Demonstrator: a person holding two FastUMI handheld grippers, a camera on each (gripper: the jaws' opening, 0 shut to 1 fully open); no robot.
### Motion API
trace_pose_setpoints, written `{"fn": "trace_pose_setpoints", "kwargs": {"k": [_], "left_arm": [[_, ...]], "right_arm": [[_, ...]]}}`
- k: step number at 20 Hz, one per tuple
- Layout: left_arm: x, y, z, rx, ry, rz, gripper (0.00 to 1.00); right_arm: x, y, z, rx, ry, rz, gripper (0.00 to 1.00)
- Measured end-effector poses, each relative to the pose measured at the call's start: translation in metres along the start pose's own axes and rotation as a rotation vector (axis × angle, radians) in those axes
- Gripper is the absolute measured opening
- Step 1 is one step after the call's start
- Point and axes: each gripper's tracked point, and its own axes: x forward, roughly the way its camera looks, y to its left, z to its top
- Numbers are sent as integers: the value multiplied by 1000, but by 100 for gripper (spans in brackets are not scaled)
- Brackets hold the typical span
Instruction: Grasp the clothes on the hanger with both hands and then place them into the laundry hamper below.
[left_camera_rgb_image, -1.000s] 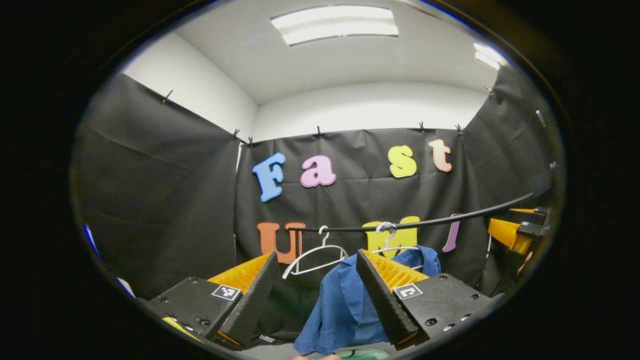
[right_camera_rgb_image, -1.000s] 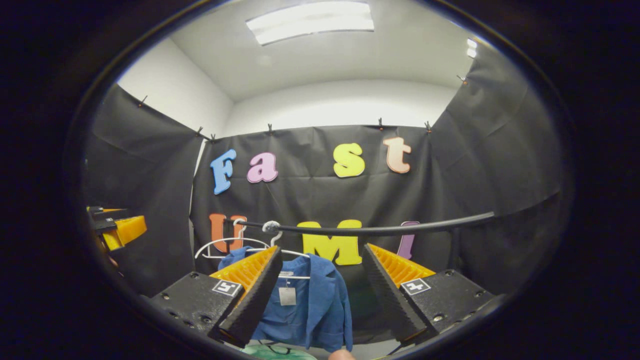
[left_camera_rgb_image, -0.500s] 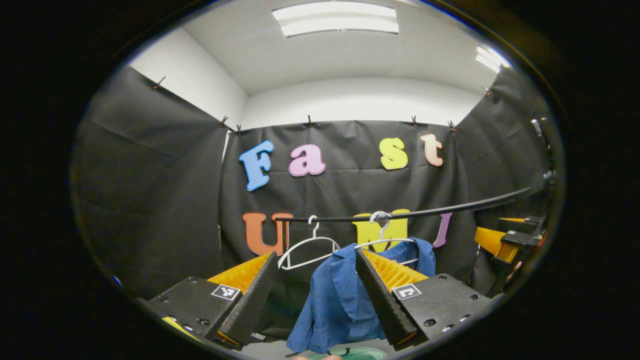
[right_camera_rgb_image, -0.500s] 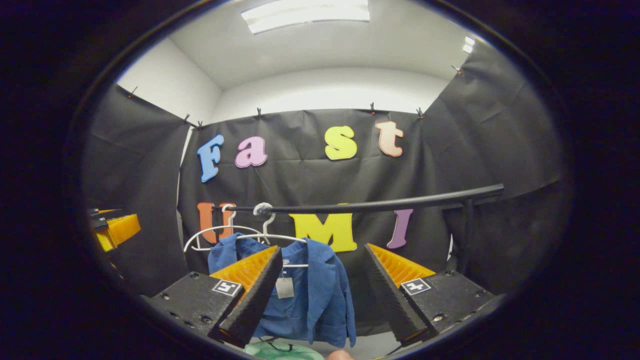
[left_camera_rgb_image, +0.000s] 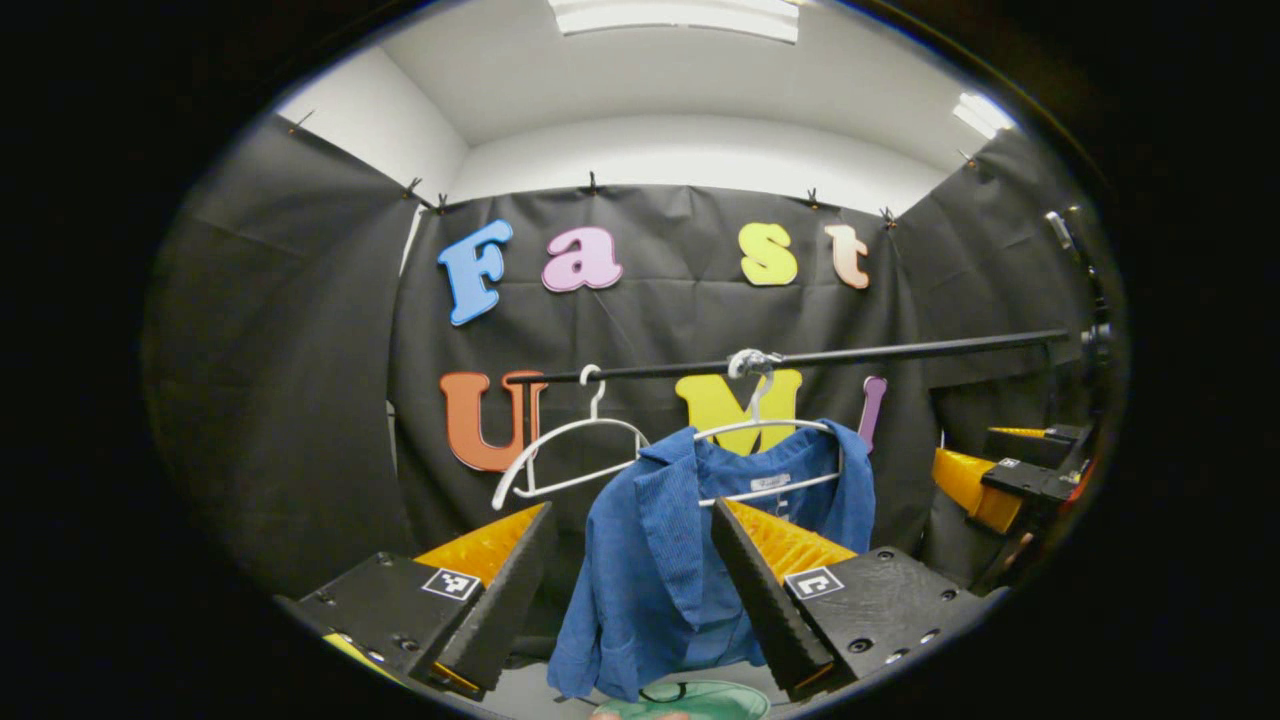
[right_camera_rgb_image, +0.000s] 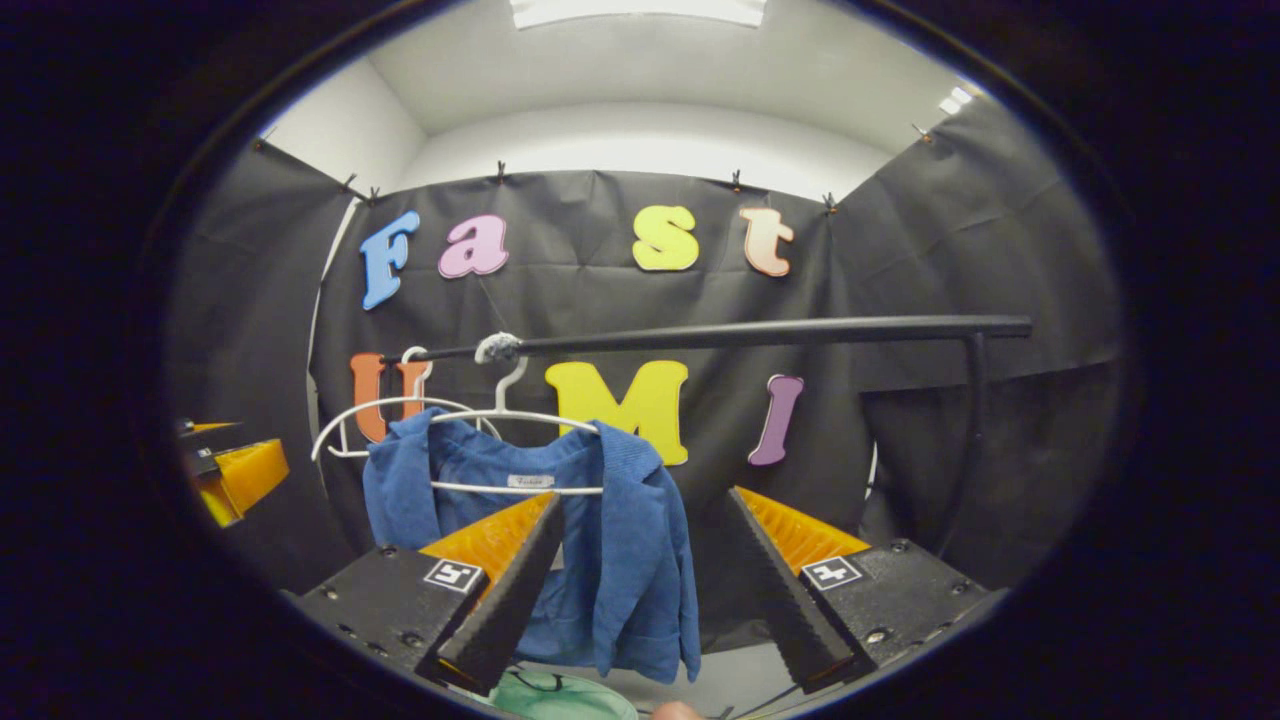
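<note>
In the left gripper view, the left gripper (left_camera_rgb_image: 625, 590) has its fingers spread wide with nothing between them, and the blue shirt (left_camera_rgb_image: 660, 570) hangs dead ahead, draped on a white hanger (left_camera_rgb_image: 765, 430) hooked over the black rail (left_camera_rgb_image: 900, 350). An empty white hanger (left_camera_rgb_image: 560, 455) sits on the rail at about 10 o'clock from the shirt. Way out at 3 o'clock you can spot the right gripper (left_camera_rgb_image: 985, 480), and a sliver of the green laundry hamper (left_camera_rgb_image: 700, 700) pokes in at 6 o'clock, directly under the shirt. Over in the right gripper view, the right gripper (right_camera_rgb_image: 645, 590) is spread open too, holding nothing, with the same blue shirt sitting toward 9 o'clock of its gap, so it's lined up more with the shirt's far edge than its middle. The left gripper's orange finger (right_camera_rgb_image: 245, 475) peeks in at 9 o'clock. My worry: if only one side gets pinched, the shirt could slide off lopsided and snag the hanger's hook, or yank the hanger off the rail along with it. Thin fabric could also slip out of a shallow pinch and miss the hamper. Hard to tell stuff: most of the hamper is cut off at the bottom edge, so its rim and depth are a guess, and the lower shirt is partly behind the fingers.
</note>
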Motion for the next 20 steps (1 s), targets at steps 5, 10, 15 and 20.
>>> {"fn": "trace_pose_setpoints", "kwargs": {"k": [5, 10, 15, 20], "left_arm": [[47, -15, -29, -22, 43, 21, 89], [91, -24, -59, -3, 82, 67, 95], [121, -24, -90, -21, 143, 114, 95], [140, -19, -110, -4, 172, 173, 100]], "right_arm": [[54, 9, -29, 1, 55, 33, 100], [111, 10, -57, 2, 109, 45, 100], [146, 7, -77, -2, 143, 33, 99], [166, 10, -102, -22, 163, 22, 97]]}}
